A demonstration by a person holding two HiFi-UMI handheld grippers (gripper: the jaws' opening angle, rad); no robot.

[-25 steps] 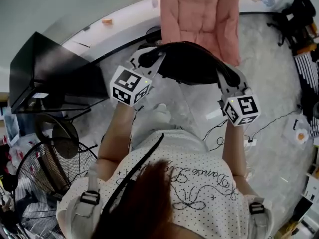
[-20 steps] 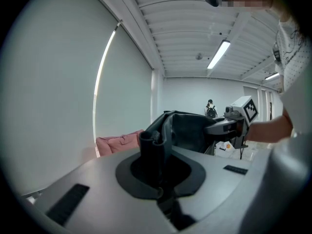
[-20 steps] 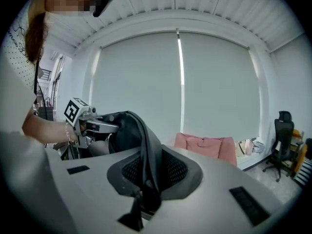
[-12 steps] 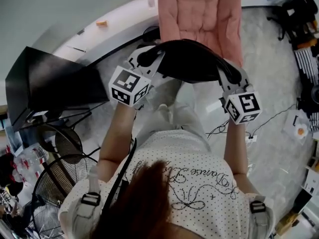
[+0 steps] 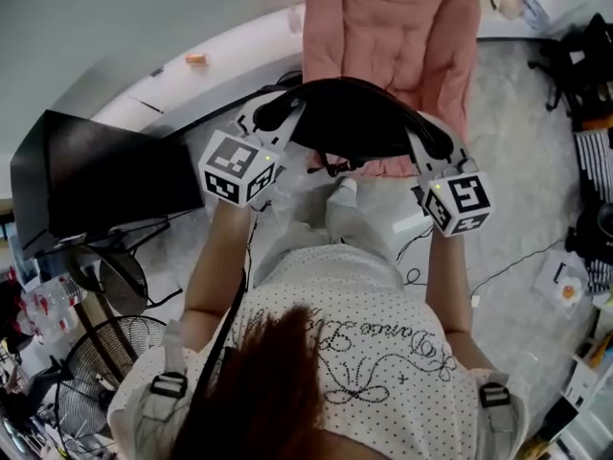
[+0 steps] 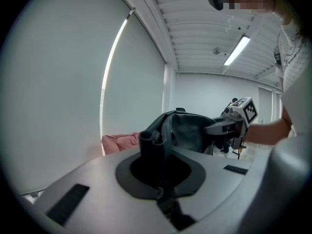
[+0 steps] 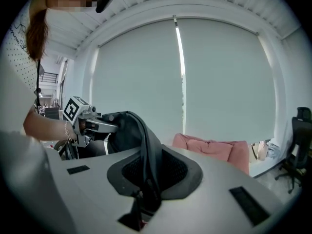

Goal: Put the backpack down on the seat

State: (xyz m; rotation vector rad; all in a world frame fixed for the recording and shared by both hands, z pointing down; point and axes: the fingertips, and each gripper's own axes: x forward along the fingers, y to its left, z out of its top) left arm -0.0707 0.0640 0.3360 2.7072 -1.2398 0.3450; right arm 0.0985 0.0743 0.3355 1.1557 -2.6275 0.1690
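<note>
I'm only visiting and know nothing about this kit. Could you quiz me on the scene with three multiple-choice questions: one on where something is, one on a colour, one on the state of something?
1. Where is the backpack?
A. Flat on the floor.
B. On the black table.
C. Held in the air between the left gripper and the right gripper.

2. What colour is the padding of the seat?
A. Pink.
B. Green.
C. Blue.

3. What is the left gripper doing?
A. Open and empty.
B. Shut on the backpack's fabric.
C. Out of sight.

Answers:
1 C: the head view shows the black backpack slung between the two grippers, resting on nothing.
2 A: the quilted cushion is plainly pink in the head view.
3 B: the left gripper view shows dark fabric pinched between its jaws.
</note>
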